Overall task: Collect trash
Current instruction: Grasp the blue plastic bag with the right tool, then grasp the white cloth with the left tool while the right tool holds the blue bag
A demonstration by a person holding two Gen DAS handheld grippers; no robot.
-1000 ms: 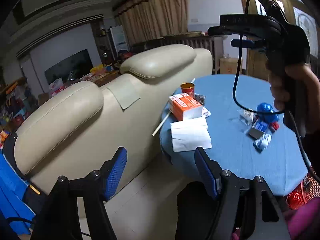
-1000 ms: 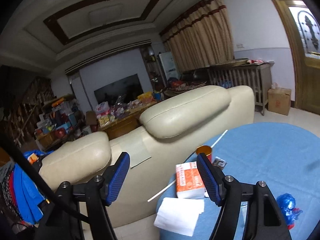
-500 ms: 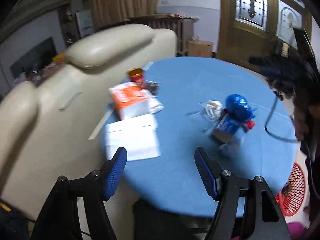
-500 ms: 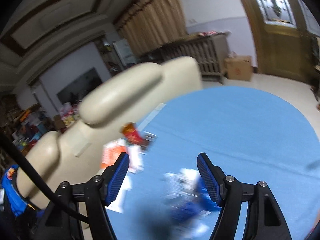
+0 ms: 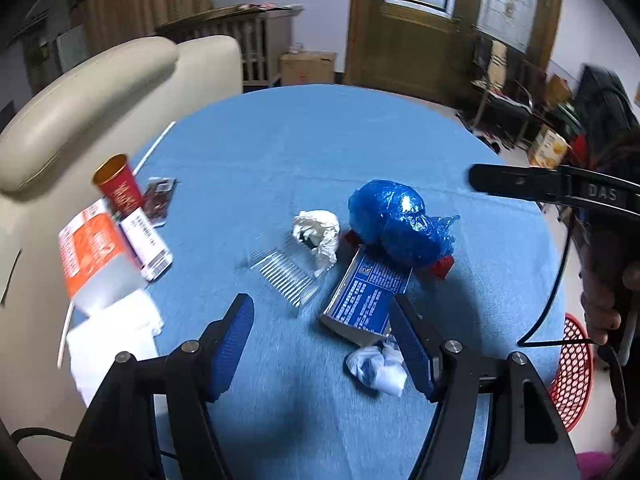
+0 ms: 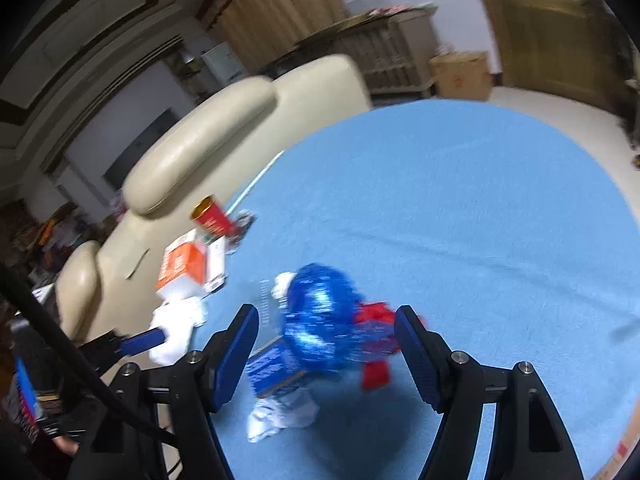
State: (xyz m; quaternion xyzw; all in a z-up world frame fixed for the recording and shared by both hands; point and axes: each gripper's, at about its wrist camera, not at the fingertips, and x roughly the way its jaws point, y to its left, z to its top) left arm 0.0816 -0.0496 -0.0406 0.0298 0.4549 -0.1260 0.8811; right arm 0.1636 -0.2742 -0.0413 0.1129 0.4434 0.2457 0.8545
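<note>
On round blue table (image 5: 304, 148), mid-top: crumpled blue plastic bag (image 5: 396, 220), the landmark for all else. Just left of bag, touching or nearly so, crumpled white tissue (image 5: 318, 232); below-left of that, clear ribbed plastic piece (image 5: 286, 276) lying flat. Directly below bag and partly tucked under it, blue printed carton (image 5: 366, 296) lying on its side, with red scraps (image 5: 442, 266) poking out at bag's lower right. Below carton, at near table edge, small white-and-blue wad (image 5: 378, 368). Well left of bag, near table's left rim: red paper cup (image 5: 118, 186) tilted, orange-and-white box (image 5: 94, 256), dark wrapper (image 5: 160, 198), white folded paper (image 5: 112, 340). Beyond table to the left, cream sofa back (image 5: 92, 92); well right of bag, off table edge and lower, red mesh basket (image 5: 572, 368). Left gripper (image 5: 322, 340) above near edge, jaws apart, nothing pinched, carton corner and wad showing in the gap. Right gripper (image 6: 326, 354) over bag as seen in right wrist view, jaws apart on either side of blue plastic bag (image 6: 320, 320) without pressing it; picture blurred, so contact cannot be ruled on closely.
</note>
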